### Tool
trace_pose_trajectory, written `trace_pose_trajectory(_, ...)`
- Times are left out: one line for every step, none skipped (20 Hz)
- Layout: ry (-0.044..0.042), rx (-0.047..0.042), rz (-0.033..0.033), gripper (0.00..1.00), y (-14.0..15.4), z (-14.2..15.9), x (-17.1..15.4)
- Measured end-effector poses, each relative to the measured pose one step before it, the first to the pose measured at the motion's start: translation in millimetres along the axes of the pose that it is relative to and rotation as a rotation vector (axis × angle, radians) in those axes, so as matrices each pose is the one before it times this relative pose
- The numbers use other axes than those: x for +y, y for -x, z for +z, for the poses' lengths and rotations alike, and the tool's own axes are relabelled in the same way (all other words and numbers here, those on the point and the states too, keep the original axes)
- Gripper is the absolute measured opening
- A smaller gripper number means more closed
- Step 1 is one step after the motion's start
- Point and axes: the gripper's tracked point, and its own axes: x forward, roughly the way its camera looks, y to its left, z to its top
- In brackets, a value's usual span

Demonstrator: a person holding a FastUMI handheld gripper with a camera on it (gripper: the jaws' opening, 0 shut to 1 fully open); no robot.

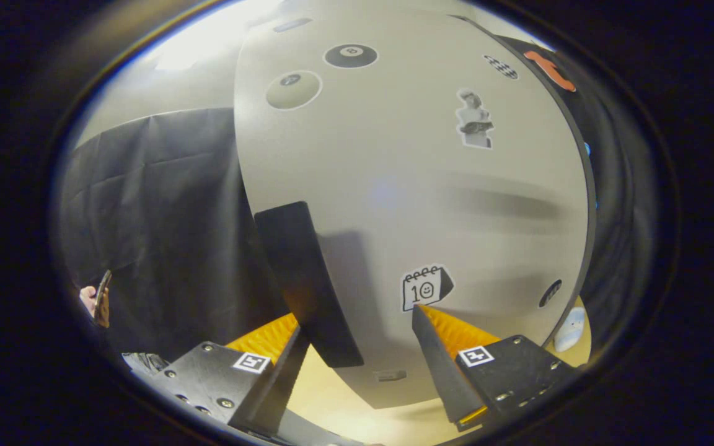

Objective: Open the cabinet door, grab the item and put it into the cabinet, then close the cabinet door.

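**Jaws spread at cabinet door**

Jaws of the hand-held gripper [357,328] stand wide apart with nothing pressed between them, poised just short of the pale cabinet door [406,186]. The door's dark handle [304,285] slants down between the two fingers, nearer the left finger [270,337] than the right finger [450,334]; whether either one touches it cannot be told. A calendar sticker [424,288] sits on the door just above the right fingertip. Below the door runs the light wooden desk [344,409]. A pale, rounded item [571,328] lies on the desk just right of the door's lower edge. Higher on the door are a billiard-ball sticker [351,56] and a figure sticker [475,121]. Left of the door hangs black cloth [158,217], where a person's hand [98,300] holds a dark object.
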Motion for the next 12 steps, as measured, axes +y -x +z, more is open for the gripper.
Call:
trace_pose_trajectory(0.01065, -0.00015, -0.0051, 0.95, -1.73, -1.07, 0.95)
trace_pose_trajectory(0.0175, -0.00135, -0.00455, 0.95, -2.13, -1.26, 2.93)
trace_pose_trajectory(0.01888, -0.00035, -0.00527, 0.95, -3.18, -0.25, 3.75)
trace_pose_trajectory(0.01762, 0.00106, -0.00706, 0.96, -1.2, -2.02, 8.53)
trace_pose_trajectory(0.01678, 0.00013, -0.00531, 0.96, -0.34, -0.93, 6.36)
trace_pose_trajectory(0.01169, 0.00036, -0.00484, 0.96, 2.15, -1.62, 7.83)
trace_pose_trajectory(0.00985, 0.00048, -0.00371, 0.96, 0.78, -0.82, 5.31)
trace_pose_trajectory(0.00488, 0.00057, -0.00189, 0.96, 0.95, 0.16, 2.04)
trace_pose_trajectory(-0.00094, -0.00096, -0.00024, 0.97, 0.13, 1.04, 1.14)
trace_pose_trajectory(-0.00152, 0.00041, 0.00096, 0.97, -0.78, 0.71, -1.59)
trace_pose_trajectory(-0.00266, -0.00177, 0.00322, 0.97, -0.72, 0.23, -0.31)
trace_pose_trajectory(-0.00122, 0.00267, 0.00244, 0.97, -1.0, -0.44, -0.08)
